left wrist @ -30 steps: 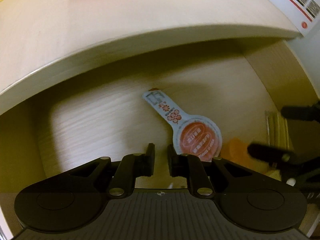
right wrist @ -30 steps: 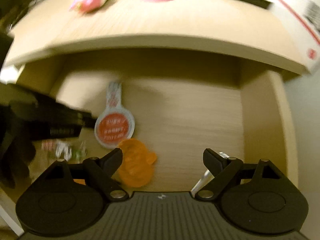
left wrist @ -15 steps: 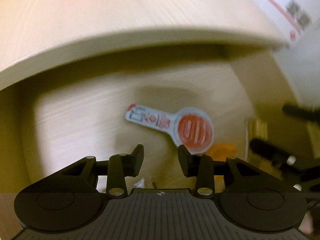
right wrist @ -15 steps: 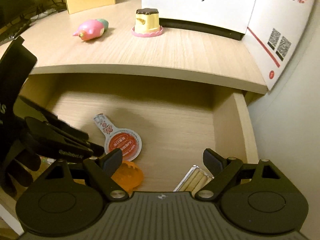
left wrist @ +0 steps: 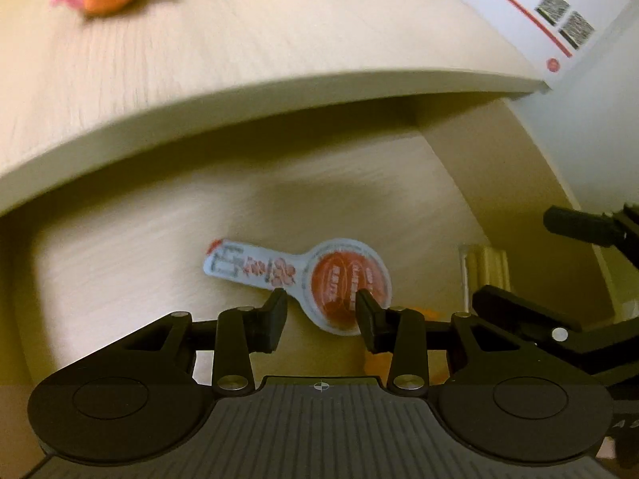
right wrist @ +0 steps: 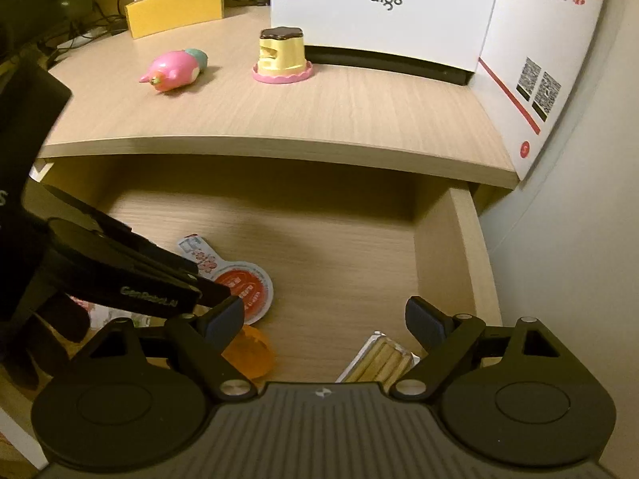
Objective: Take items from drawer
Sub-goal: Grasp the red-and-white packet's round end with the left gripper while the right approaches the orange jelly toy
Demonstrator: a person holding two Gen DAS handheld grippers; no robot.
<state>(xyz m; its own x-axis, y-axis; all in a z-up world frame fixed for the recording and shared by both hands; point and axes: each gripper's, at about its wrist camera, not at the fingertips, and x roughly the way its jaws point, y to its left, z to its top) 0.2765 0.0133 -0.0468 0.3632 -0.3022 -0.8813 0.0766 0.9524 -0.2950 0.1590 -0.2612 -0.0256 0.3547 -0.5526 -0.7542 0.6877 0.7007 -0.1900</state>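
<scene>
The open drawer [right wrist: 459, 255] holds a white spoon-shaped packet [left wrist: 343, 279] [right wrist: 239, 283] with a round red label. It lies flat, its tab pointing left. My left gripper [left wrist: 319, 303] [right wrist: 207, 283] hovers over the round end, open, its fingers either side of the label and not pressing on it. An orange piece [right wrist: 249, 353] [left wrist: 377, 359] lies nearer the front, partly hidden by the fingers. A clear-wrapped pack of wooden sticks [right wrist: 379, 359] [left wrist: 485, 269] lies at the right. My right gripper [right wrist: 325, 315] [left wrist: 551, 267] is wide open and empty above the drawer's front.
The desk top [right wrist: 319, 111] overhangs the drawer's back half. On it are a pink toy [right wrist: 173, 70], a yellow pudding toy [right wrist: 281, 56], a white box [right wrist: 383, 12] and a yellow box [right wrist: 175, 10]. A gloved hand [right wrist: 36, 339] holds the left gripper. A white wall is at the right.
The left gripper's jaws went from nearly shut to open. The packet has swung round so its tab points left. The right gripper has risen and tilted up, showing the desk top.
</scene>
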